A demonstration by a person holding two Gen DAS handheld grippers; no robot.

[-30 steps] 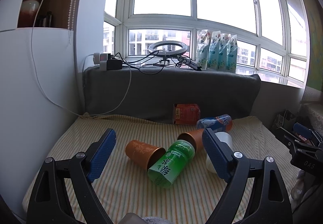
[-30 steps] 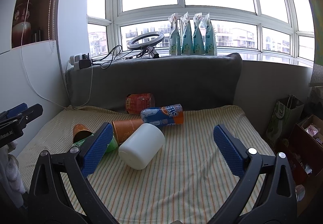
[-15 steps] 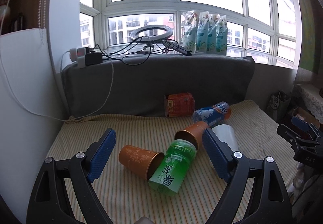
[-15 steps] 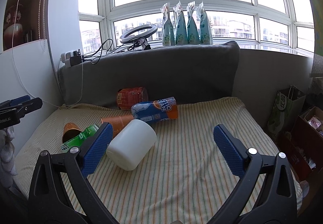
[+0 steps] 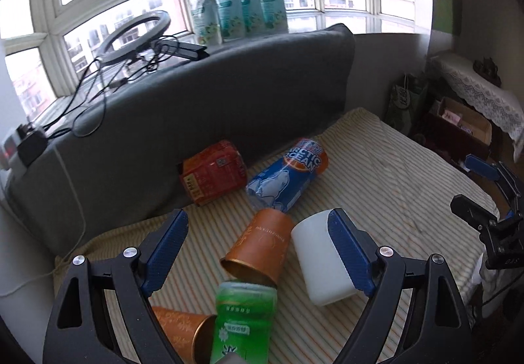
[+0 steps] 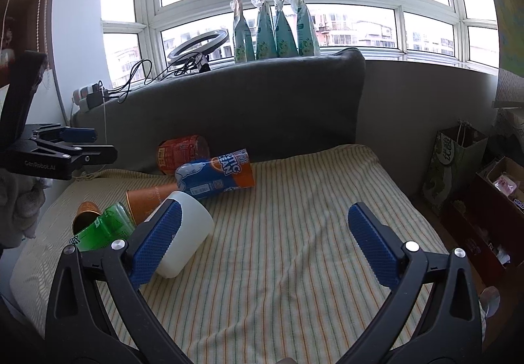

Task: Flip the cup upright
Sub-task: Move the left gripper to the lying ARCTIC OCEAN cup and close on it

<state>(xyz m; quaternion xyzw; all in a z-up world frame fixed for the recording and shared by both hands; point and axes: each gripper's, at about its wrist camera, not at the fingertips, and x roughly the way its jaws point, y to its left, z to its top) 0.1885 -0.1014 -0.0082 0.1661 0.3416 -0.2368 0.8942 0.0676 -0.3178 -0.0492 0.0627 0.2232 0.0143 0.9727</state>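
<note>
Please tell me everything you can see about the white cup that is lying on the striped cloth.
The white cup is plain, opaque and looks like matte plastic, without print or handle. It lies on its side on the striped cloth, not upright; which end is open cannot be told. An orange paper cup, also tipped over, lies close beside it, possibly touching. One blue pad of the open left gripper overlaps it in the left view, but contact is not clear.

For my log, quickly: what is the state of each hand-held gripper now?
Left hand-held gripper: open, holding nothing, above the fallen cups.
Right hand-held gripper: open, holding nothing.
</note>
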